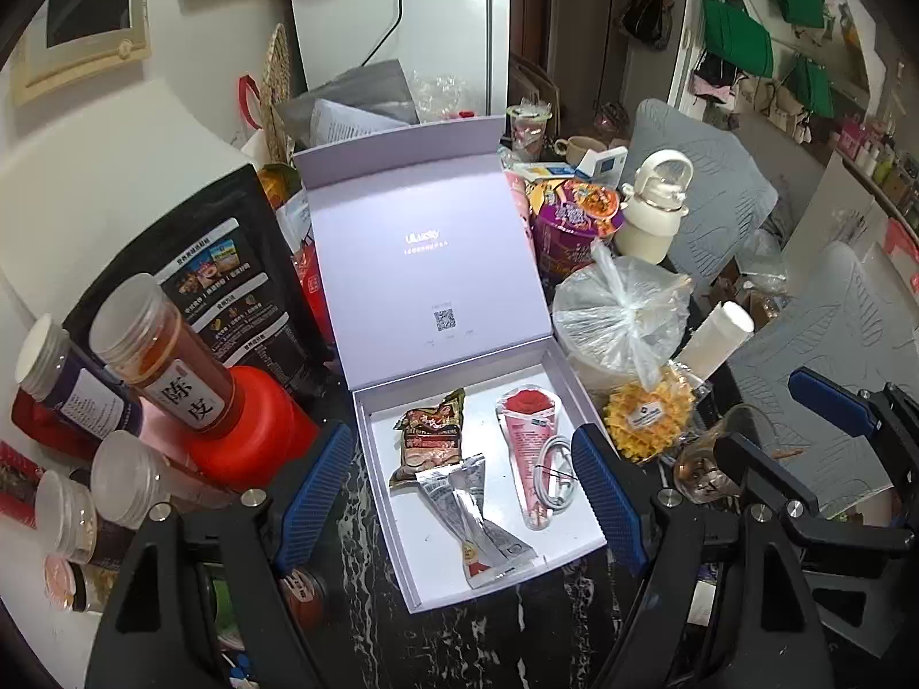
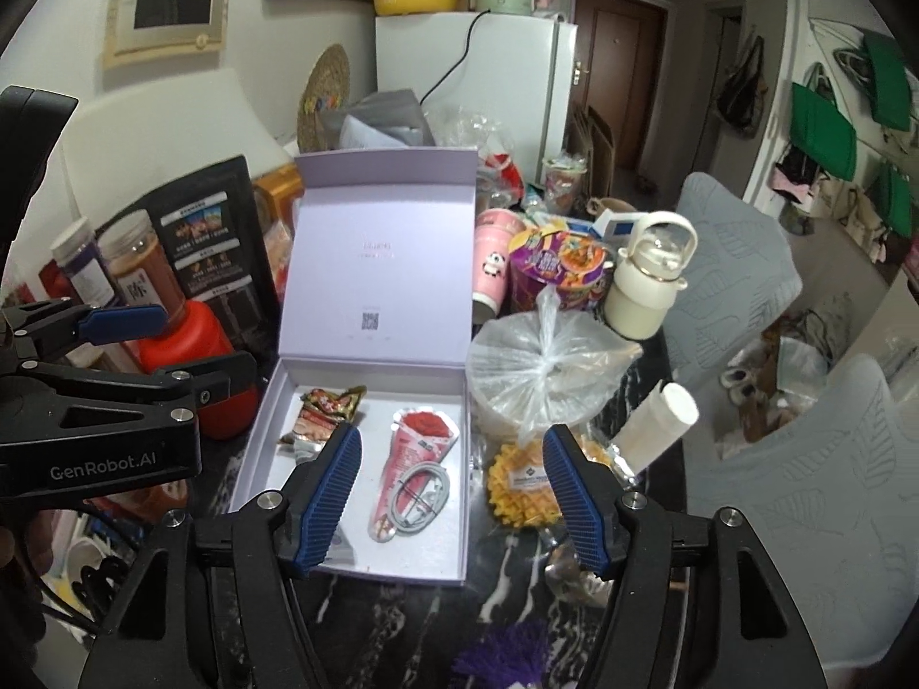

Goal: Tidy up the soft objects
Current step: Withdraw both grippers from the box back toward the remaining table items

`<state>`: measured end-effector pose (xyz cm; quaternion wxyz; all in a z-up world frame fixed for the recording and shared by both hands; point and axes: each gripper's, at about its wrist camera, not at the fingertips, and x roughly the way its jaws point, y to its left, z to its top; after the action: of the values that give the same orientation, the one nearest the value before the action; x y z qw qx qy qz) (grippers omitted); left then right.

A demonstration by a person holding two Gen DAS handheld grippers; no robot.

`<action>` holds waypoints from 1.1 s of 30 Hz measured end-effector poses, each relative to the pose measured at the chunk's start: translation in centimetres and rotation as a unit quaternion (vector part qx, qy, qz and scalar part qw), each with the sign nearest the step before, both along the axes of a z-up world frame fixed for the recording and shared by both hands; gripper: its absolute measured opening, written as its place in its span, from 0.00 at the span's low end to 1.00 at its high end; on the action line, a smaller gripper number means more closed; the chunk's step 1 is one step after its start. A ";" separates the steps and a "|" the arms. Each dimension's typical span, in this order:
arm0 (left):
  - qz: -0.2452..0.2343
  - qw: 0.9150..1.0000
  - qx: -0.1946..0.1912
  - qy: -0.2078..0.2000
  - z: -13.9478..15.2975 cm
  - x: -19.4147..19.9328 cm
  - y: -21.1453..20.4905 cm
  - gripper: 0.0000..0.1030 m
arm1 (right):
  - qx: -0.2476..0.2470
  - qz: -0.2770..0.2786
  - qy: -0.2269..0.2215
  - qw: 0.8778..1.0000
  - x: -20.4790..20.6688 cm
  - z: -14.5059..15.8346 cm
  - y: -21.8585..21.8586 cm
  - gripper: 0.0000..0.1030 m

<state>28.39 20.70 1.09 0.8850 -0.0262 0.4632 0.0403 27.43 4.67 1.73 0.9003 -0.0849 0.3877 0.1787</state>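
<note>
**Both tools held apart above the box**

Left tool and right tool are seen with fingers apart, nothing gripped. On the dark counter an open lilac box is set; inside lie a snack packet, silver sachets, a pink pouch and a coiled cable.

The box at centre frame looks like matt lilac card. Inside lie glossy foil packets and a smooth white cable. Lower down, the tabletop is polished dark marble; at right, a crinkled clear plastic bag.
</note>
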 end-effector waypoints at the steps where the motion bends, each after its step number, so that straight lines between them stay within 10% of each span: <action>1: 0.000 1.000 -0.001 -0.004 0.4 -0.4 -0.1 0.77 | 0.002 -0.002 -0.003 1.000 -0.5 0.4 -0.2 0.65; 33: -0.028 0.998 -0.020 -0.050 5.3 -15.4 -11.4 0.77 | 0.029 -0.026 -0.035 0.999 -16.9 3.8 -13.3 0.70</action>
<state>13.04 9.31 6.43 0.9073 -0.0325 0.4193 0.0050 10.49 -8.58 5.57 0.9196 -0.0550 0.3531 0.1632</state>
